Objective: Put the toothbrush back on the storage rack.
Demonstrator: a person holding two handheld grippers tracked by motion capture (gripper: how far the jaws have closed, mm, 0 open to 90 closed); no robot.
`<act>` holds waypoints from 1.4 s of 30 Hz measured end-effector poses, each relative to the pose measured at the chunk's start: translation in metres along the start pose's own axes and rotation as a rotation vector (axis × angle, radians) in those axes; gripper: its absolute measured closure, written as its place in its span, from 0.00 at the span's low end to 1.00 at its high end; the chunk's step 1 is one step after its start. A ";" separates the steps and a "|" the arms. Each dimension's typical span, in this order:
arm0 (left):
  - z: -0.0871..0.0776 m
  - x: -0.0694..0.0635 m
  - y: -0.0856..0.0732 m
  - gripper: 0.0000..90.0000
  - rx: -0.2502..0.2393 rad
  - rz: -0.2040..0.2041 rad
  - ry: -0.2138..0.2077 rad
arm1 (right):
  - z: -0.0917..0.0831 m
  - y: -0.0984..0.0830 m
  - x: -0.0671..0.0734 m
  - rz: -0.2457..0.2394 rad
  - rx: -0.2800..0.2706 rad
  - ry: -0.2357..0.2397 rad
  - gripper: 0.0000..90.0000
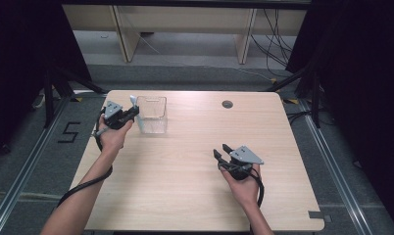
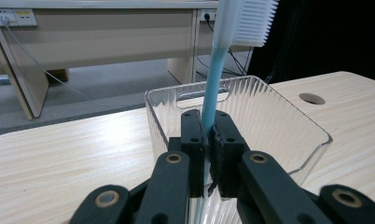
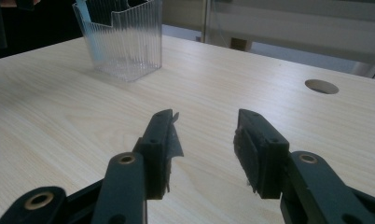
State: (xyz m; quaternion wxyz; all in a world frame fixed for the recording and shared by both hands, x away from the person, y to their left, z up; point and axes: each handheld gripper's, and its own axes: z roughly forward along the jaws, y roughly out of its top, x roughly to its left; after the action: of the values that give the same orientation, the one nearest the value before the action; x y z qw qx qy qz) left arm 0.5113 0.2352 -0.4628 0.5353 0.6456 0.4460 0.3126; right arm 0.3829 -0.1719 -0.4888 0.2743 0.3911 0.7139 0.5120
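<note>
Toothbrush (image 2: 212, 79): the left gripper (image 2: 205, 133) is clamping its blue handle upright, bristle head upper centre of the left gripper view, beside the clear ribbed container (image 2: 288, 126). Judged incomplete: it is not yet sitting inside the container. The right gripper (image 3: 204, 144) is idling lower right in the high view, jaws apart, empty.

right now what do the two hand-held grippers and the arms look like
Both are black. The left hand-held gripper and the right hand-held gripper each carry a grey three-cornered plate on top and trail a black cable along the forearm. Up close, the jaws are blocky black bars on linked arms with brass-coloured pivot rings. The person's forearms are bare, no sleeves or gloves in view.
</note>
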 end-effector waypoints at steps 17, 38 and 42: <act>0.003 0.000 -0.002 0.93 0.009 -0.005 0.000 | 0.000 0.000 0.000 -0.002 0.000 -0.002 0.63; 0.004 0.000 -0.004 0.91 0.012 0.004 0.015 | -0.002 0.001 -0.001 -0.014 0.007 -0.020 0.63; 0.002 0.001 -0.003 0.87 0.006 0.001 0.026 | -0.002 0.001 -0.001 -0.015 0.006 -0.021 0.63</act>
State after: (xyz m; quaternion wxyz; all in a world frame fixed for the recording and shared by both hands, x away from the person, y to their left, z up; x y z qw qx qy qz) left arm 0.5131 0.2356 -0.4665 0.5276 0.6432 0.4535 0.3198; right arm 0.3823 -0.1738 -0.4872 0.2844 0.3918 0.7155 0.5037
